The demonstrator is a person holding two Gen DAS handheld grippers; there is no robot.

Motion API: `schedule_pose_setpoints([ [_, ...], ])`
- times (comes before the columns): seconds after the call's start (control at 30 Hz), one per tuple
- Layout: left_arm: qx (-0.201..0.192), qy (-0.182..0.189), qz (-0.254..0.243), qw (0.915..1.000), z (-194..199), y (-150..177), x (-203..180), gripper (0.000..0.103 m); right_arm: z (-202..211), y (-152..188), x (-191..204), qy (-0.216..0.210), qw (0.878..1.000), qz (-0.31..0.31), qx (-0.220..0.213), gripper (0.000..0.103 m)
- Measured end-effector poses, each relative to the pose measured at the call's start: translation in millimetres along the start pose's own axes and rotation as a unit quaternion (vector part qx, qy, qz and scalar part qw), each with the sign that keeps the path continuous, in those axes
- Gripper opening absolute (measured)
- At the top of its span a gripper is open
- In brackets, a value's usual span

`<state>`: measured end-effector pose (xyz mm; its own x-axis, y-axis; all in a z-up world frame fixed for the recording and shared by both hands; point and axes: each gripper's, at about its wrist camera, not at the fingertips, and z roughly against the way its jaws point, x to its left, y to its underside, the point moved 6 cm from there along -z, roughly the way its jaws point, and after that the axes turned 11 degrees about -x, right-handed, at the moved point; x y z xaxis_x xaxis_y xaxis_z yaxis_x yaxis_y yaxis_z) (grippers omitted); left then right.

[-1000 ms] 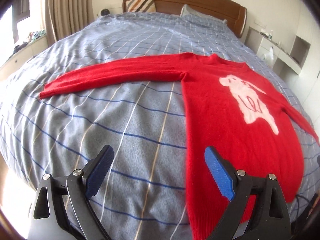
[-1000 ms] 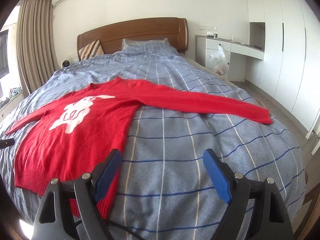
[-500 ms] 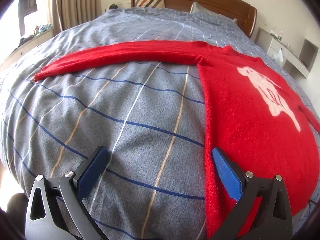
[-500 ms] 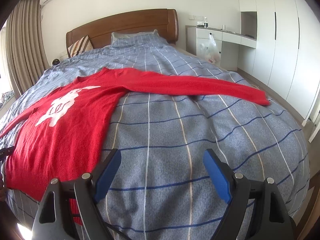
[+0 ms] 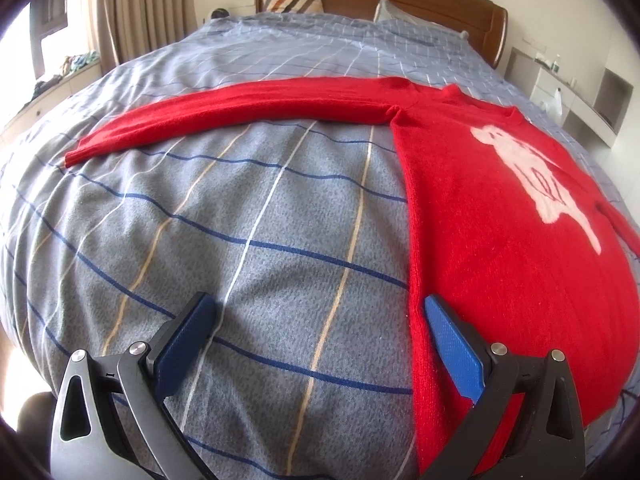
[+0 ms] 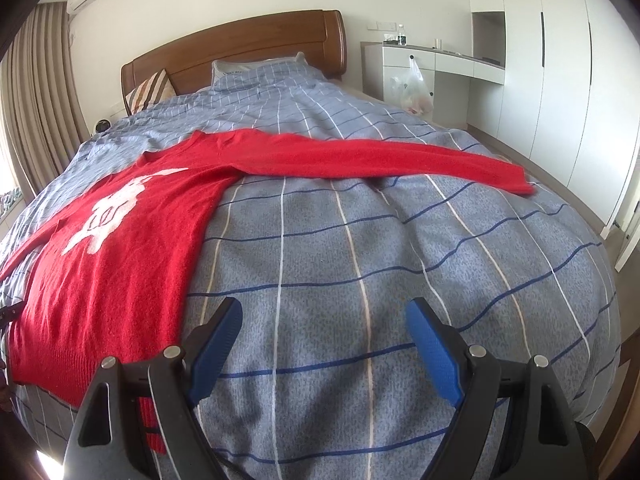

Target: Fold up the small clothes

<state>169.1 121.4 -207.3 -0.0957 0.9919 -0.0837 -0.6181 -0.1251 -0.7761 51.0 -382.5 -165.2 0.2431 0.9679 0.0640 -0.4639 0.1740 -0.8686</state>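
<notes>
**Sweater spread flat, both tongs poised at its lower corners**

Blue-grey checked bedding covers a wide bed with a wooden headboard, and it serves as the folding surface, giving room to lay a garment out in full. On it lies a red sweater with a white animal figure on the chest, face up, neck towards the headboard and hem towards the cameras. Both sleeves are stretched straight out to the sides, one reaching across the bedding in the left wrist view, the other in the right wrist view. That spread looks deliberate: a flat, smoothed garment gives clean fold lines.

The left tongs stand released and wide, nothing between the blue pads; the right-hand pad sits over the sweater's side edge near the hem, the other over bare bedding. The right tongs are likewise released and empty, hanging over bedding just beside the opposite lower corner of the sweater.

Judging by this placement, one on each side of the hem, folding has not begun, and the likely opening is a pinch at the lower corners or side edges.
</notes>
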Motion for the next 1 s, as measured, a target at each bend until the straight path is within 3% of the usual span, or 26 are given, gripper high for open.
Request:
schedule_pose_setpoints([
  [1.0,-0.002,-0.004,-0.002,1.0,0.2,0.5,-3.5,0.103,0.0,1.5,0.6,0.007,1.0,0.007,-0.001,0.083],
])
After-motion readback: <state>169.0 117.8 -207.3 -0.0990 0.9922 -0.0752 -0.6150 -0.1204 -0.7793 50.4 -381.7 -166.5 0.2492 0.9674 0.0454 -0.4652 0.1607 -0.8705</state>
